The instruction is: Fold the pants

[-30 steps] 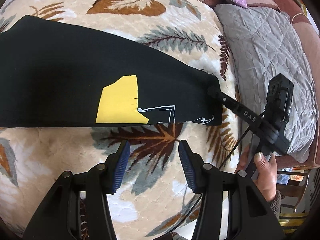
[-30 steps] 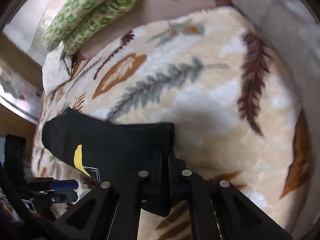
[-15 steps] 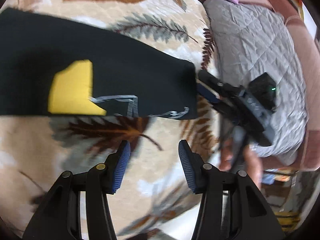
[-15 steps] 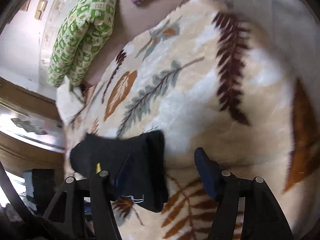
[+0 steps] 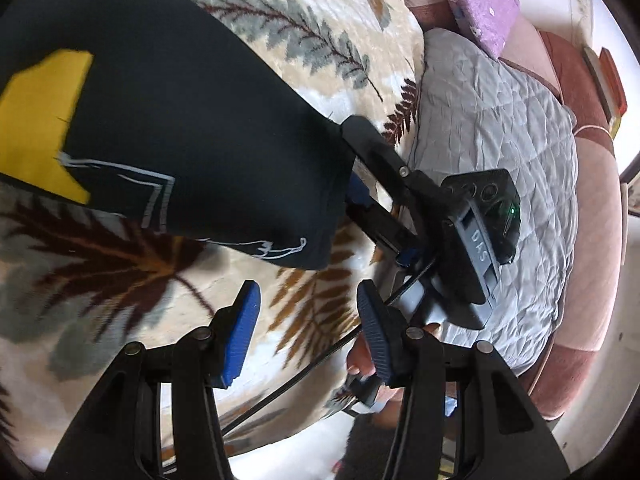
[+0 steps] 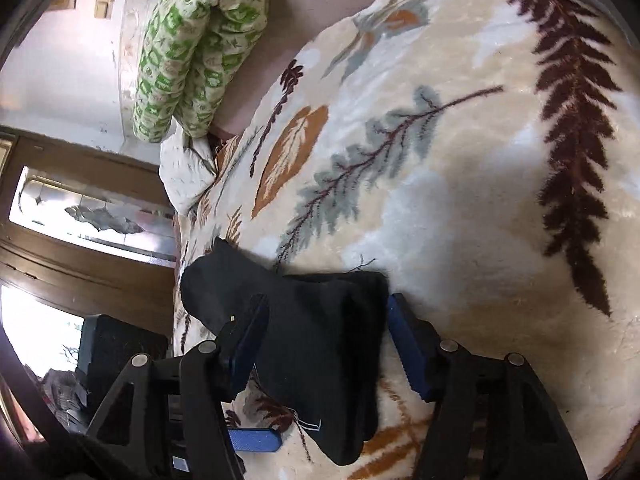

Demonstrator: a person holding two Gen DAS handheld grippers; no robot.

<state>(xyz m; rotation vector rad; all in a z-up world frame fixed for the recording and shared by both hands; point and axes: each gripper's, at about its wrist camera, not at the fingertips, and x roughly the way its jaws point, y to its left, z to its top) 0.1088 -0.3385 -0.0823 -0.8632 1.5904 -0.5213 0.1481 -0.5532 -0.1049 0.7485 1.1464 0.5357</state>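
The black pants (image 5: 180, 128), with a yellow patch and white line print, lie flat on a leaf-patterned blanket (image 5: 120, 300). My left gripper (image 5: 304, 332) is open and empty, just below the pants' right end. In the left wrist view my right gripper (image 5: 360, 184) sits at that right end with its jaws apart. In the right wrist view the right gripper (image 6: 324, 344) is open, with the folded end of the pants (image 6: 320, 344) lying between its blue pads.
A grey quilted cushion (image 5: 500, 140) lies right of the blanket, with a purple pillow (image 5: 484, 4) beyond it. A green patterned pillow (image 6: 192, 52) and a white cushion (image 6: 188, 176) lie at the far end. A wooden window frame (image 6: 80, 260) stands to the left.
The right gripper was shut on the pants' end a second ago; it has opened and let go. The left gripper has moved right toward that end.
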